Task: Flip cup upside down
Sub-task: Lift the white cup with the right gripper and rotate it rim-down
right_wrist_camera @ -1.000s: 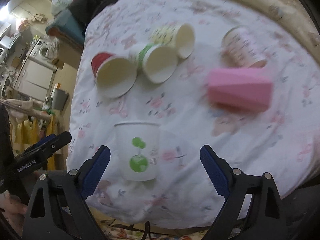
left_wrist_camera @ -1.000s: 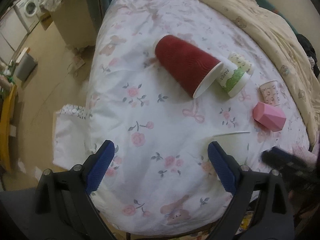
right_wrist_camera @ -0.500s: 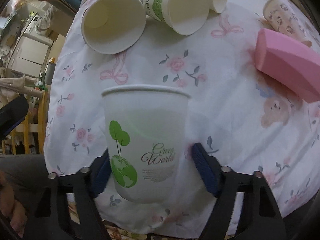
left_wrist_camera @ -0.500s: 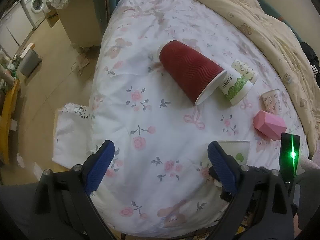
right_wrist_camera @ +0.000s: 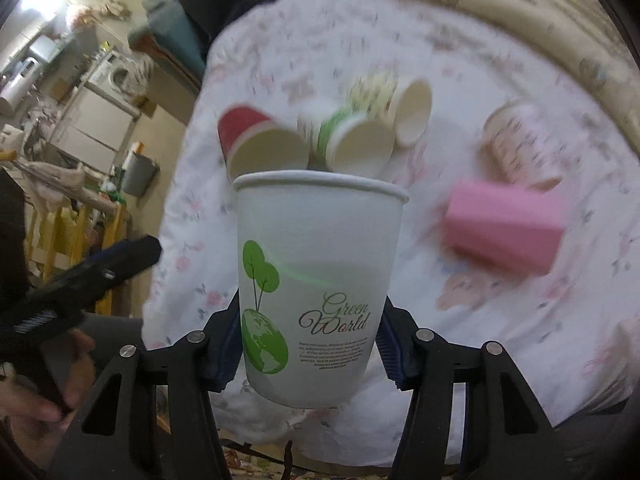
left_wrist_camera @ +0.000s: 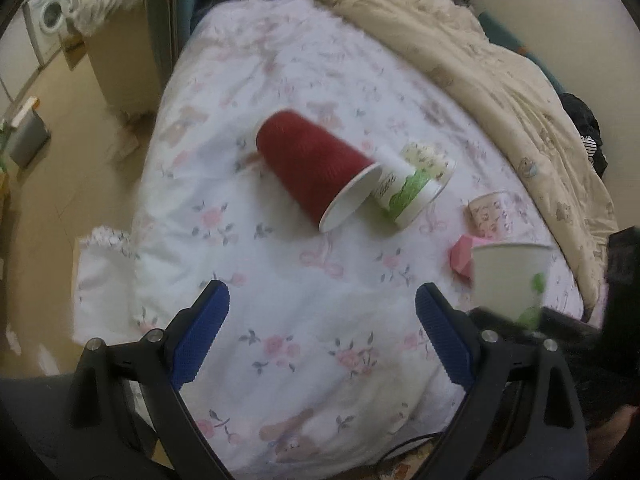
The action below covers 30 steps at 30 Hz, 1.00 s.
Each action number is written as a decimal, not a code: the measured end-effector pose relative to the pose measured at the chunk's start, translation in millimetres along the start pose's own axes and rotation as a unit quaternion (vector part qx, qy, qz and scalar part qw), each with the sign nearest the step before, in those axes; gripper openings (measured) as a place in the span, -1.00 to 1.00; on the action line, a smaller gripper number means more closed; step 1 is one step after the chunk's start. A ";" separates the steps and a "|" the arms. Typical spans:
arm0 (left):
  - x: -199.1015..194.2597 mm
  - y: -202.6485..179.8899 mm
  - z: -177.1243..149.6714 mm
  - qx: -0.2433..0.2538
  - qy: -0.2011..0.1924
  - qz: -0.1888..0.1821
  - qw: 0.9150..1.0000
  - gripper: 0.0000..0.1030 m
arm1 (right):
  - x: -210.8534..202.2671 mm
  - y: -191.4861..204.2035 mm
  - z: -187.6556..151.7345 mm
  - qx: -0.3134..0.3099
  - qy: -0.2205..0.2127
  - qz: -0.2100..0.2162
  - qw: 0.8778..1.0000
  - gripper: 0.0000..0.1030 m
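Note:
A white paper cup (right_wrist_camera: 316, 280) with green trees and "Green World" print stands upright, rim up, between the blue pads of my right gripper (right_wrist_camera: 308, 344), which is shut on its lower half and holds it above the bed. The same cup (left_wrist_camera: 508, 280) shows at the right of the left wrist view, in the air. My left gripper (left_wrist_camera: 320, 332) is open and empty over the near part of the flowered sheet (left_wrist_camera: 280, 280).
On the sheet lie a red cup (left_wrist_camera: 316, 168) on its side, a green-and-white cup (left_wrist_camera: 408, 196), a patterned cup (left_wrist_camera: 428, 158), a pink-print cup (left_wrist_camera: 490, 216) and a pink block (right_wrist_camera: 504, 228). A beige duvet (left_wrist_camera: 500, 72) lies along the far right. The floor drops off left.
My right gripper closed on the white cup and lifted it off the sheet. The view of the other cups shifted further away. The left gripper stayed open.

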<state>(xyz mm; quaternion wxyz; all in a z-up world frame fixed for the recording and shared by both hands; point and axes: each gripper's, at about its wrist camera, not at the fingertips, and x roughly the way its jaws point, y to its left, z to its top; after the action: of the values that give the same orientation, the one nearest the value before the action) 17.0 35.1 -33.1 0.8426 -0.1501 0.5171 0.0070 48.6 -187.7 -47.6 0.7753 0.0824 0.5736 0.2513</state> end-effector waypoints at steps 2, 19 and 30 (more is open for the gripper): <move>-3.0 -2.0 2.1 -0.001 -0.010 0.005 1.000 0.80 | -14.8 -2.2 4.3 -0.005 -0.016 0.008 1.000 0.15; 12.1 -13.6 1.9 0.009 -0.012 0.006 1.000 0.80 | 3.3 -21.0 -1.0 -0.014 -0.025 0.028 0.999 0.15; 10.6 -27.6 0.0 0.021 0.006 -0.074 0.997 0.80 | 25.0 -9.9 -7.9 -0.036 0.017 0.041 0.998 0.14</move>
<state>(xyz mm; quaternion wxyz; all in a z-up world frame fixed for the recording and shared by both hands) 26.5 7.3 -35.6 0.8404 -0.1705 0.5101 -0.0671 49.5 -185.4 -75.5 0.7569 0.0735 0.5732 0.3050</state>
